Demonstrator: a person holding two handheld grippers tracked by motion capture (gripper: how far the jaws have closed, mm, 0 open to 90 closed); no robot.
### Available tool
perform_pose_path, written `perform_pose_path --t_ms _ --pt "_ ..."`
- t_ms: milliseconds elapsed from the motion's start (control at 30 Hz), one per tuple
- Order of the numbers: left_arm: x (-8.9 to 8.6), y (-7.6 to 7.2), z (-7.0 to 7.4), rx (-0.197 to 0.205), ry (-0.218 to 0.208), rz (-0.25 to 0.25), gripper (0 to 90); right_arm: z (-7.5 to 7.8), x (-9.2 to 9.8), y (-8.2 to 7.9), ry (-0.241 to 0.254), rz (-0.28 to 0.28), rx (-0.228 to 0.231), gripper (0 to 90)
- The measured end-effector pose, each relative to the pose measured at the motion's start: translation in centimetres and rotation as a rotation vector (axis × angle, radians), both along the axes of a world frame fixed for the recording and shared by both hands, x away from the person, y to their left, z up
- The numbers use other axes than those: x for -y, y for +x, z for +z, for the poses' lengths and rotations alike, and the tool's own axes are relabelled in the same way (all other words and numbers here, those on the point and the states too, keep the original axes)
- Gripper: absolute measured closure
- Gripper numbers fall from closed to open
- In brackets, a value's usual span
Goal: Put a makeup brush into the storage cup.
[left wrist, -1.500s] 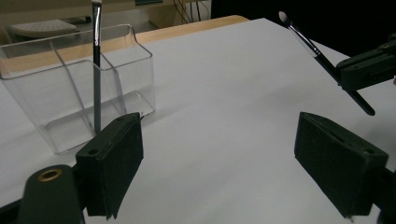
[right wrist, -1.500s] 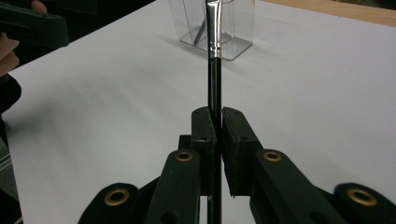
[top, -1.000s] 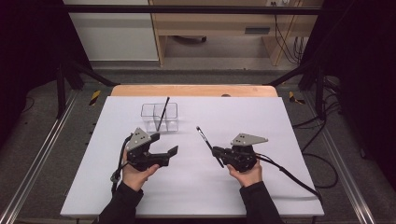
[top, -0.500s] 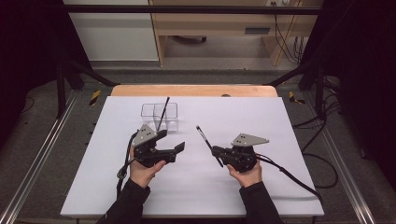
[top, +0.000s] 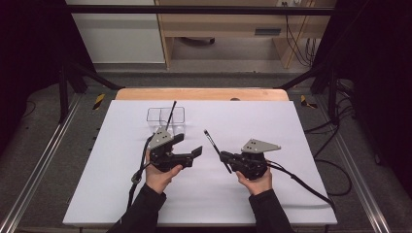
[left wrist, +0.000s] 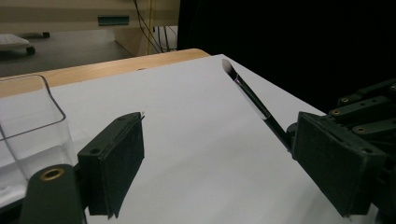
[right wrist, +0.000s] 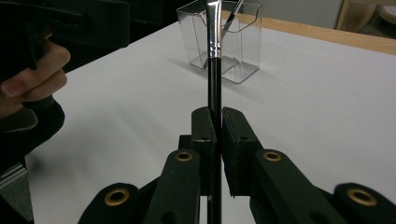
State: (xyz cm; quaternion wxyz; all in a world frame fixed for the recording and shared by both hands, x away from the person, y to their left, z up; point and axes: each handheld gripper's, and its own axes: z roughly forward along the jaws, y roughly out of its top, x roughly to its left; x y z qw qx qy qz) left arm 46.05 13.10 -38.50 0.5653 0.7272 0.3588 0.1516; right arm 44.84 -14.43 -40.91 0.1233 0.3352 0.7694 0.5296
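Right gripper view shows the right gripper [right wrist: 215, 122] clamped low on a thin, light, stiff brush [right wrist: 214, 70] at frame centre; left gripper [top: 189, 145] gapes empty. Hold the handle, spare the soft bristles.

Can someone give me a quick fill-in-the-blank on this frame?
1. The right gripper has its fingers shut on a ____.
2. The left gripper has its fingers ____, with nothing between them.
3. A second brush leans inside the clear ____ on the white table.

Missing words: makeup brush; open; box
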Motion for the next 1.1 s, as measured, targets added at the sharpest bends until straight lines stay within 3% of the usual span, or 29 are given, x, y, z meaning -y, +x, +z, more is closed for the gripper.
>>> perform_pose_path --t_ms 533,767,1100 --pt "1.9 0.8 -0.3 -0.041 -0.064 -0.022 19.4 0.1 -0.1 -0.1 0.023 0.004 0.011 84.4" --pt "2.6 1.0 -0.5 -0.046 -0.066 -0.030 21.2 0.1 -0.1 -0.2 0.028 0.007 0.014 84.4" --pt "3.4 0.9 -0.6 -0.044 -0.100 -0.024 33.3 0.2 -0.3 -0.3 0.041 0.012 0.027 84.4"
